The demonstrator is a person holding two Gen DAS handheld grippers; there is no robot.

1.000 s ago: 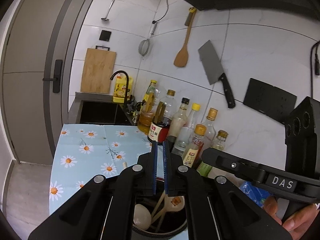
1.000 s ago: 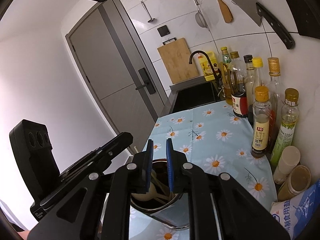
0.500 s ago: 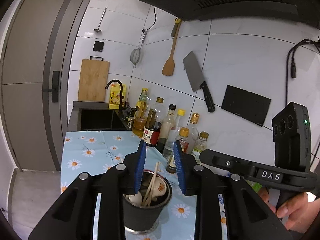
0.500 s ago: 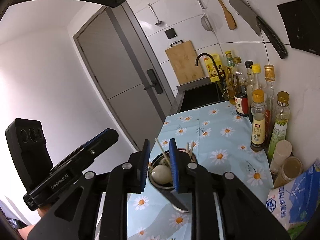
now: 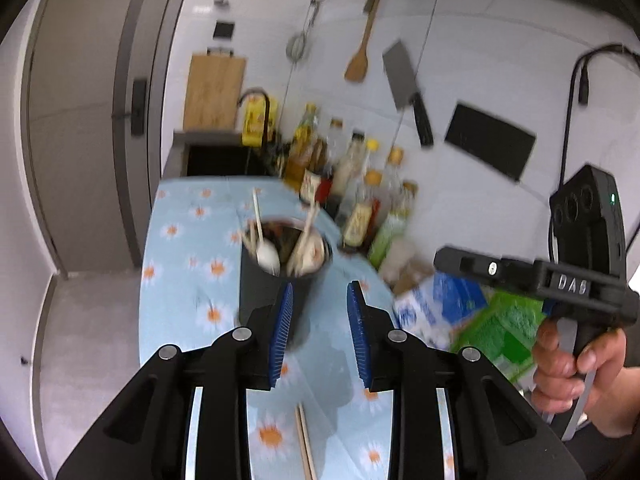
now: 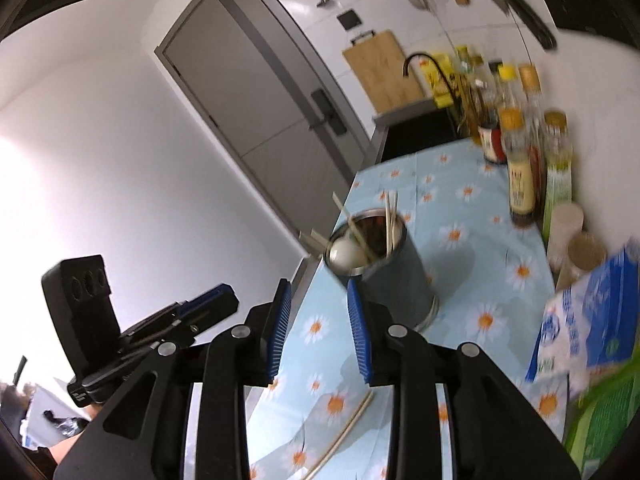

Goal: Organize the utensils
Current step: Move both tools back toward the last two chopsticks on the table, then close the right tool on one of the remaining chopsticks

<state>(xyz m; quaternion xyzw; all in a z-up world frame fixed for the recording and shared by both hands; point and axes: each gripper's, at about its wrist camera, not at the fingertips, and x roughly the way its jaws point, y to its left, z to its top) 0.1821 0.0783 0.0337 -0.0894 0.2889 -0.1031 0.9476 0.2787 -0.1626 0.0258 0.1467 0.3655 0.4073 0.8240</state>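
A dark metal utensil holder [image 5: 276, 280] stands on the daisy tablecloth [image 5: 180, 264], with a white spoon [image 5: 267, 257] and several chopsticks inside. It also shows in the right wrist view [image 6: 384, 268]. A loose pair of chopsticks [image 5: 306, 444] lies on the cloth near me, and it also shows in the right wrist view [image 6: 344, 432]. My left gripper [image 5: 320, 336] is open and empty, just short of the holder. My right gripper [image 6: 318, 330] is open and empty, near the holder's left side.
Sauce and oil bottles [image 5: 360, 184] line the tiled wall. A blue-white bag [image 6: 588, 320] and a green bag [image 5: 504, 324] sit at the right. A sink [image 5: 224, 160] lies beyond the cloth. A cleaver [image 5: 404, 84] and a wooden spatula [image 5: 360, 56] hang on the wall.
Both grippers have pulled back and up from the holder and opened wide. The holder now stands farther ahead, and a loose pair of chopsticks has come into view on the cloth.
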